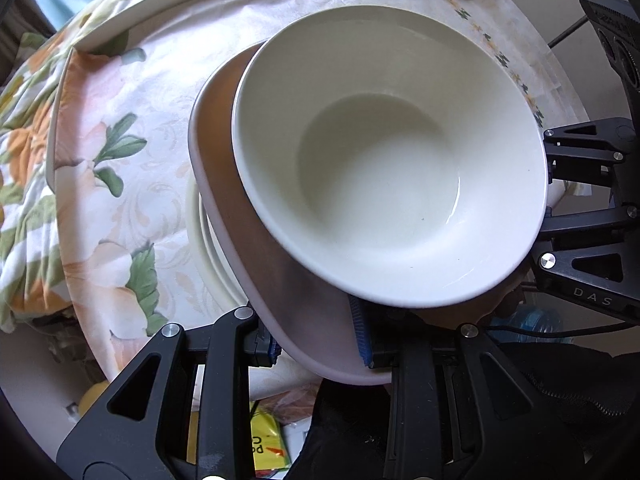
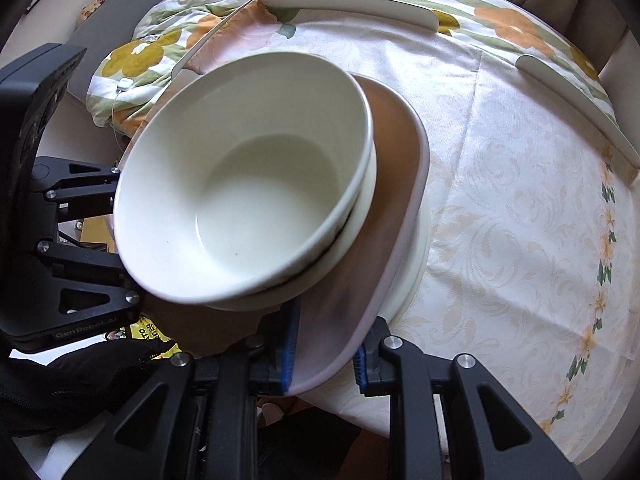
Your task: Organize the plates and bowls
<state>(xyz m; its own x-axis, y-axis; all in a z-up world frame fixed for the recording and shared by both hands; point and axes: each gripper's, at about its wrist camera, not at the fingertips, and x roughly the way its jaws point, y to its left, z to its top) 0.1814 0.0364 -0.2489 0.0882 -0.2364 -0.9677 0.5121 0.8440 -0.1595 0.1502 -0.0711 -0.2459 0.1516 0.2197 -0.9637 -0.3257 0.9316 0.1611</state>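
A brown plate [image 1: 224, 168] with a pale rim carries a stack of two white bowls [image 2: 248, 184]; in the left wrist view only the top bowl [image 1: 380, 152] shows. My left gripper [image 1: 316, 344] is shut on the plate's near rim, blue pads on either side. My right gripper [image 2: 325, 360] is shut on the same plate [image 2: 384, 184] at another part of its rim. The plate sits just over a stack of white plates [image 1: 204, 240] [image 2: 416, 264] on the table; I cannot tell whether it touches them.
The round table [image 2: 520, 208] has a pale floral cloth. White curved strips [image 1: 180, 4] [image 2: 576, 112] stand along its far edge. A flowered blanket [image 2: 168, 52] lies beyond the table. Yellow packaging [image 1: 266, 436] and a blue bottle [image 1: 532, 320] are below the near edge.
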